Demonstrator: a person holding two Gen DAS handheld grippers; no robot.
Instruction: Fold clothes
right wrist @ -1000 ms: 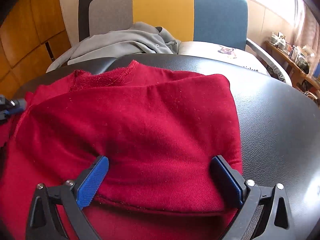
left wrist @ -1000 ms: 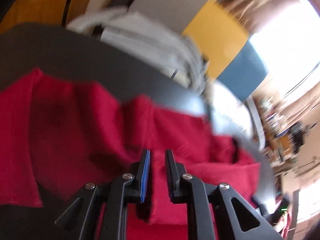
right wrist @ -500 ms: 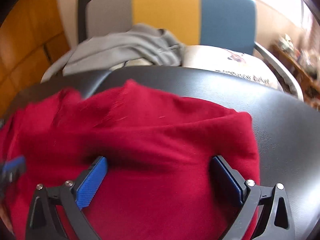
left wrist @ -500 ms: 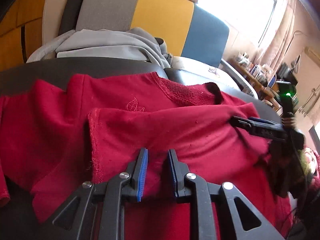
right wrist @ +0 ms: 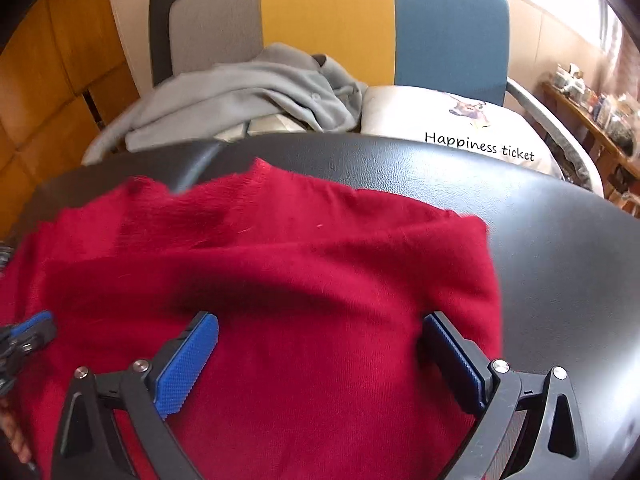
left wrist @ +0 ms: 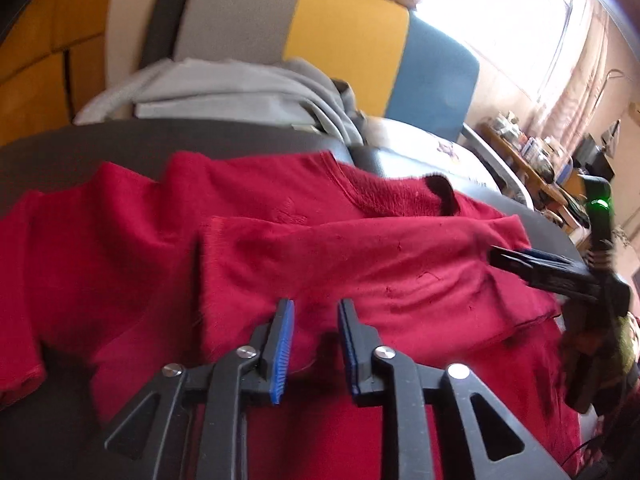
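Your left gripper (left wrist: 314, 322) pinches the red shirt's (left wrist: 360, 264) folded-over flap; your right gripper (right wrist: 320, 354) stands released over it. Sleeve folds remain.

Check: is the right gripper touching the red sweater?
Touching. The right wrist view shows the right gripper open wide with the red sweater bulging between its fingers, fabric pressed against the right pad.

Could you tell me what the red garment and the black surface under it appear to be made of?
Red garment: soft knit, probably fleece or brushed cotton, going by its fuzzy nap and matte look. Black surface: likely leather or vinyl, showing fine pebbled grain and a soft sheen.
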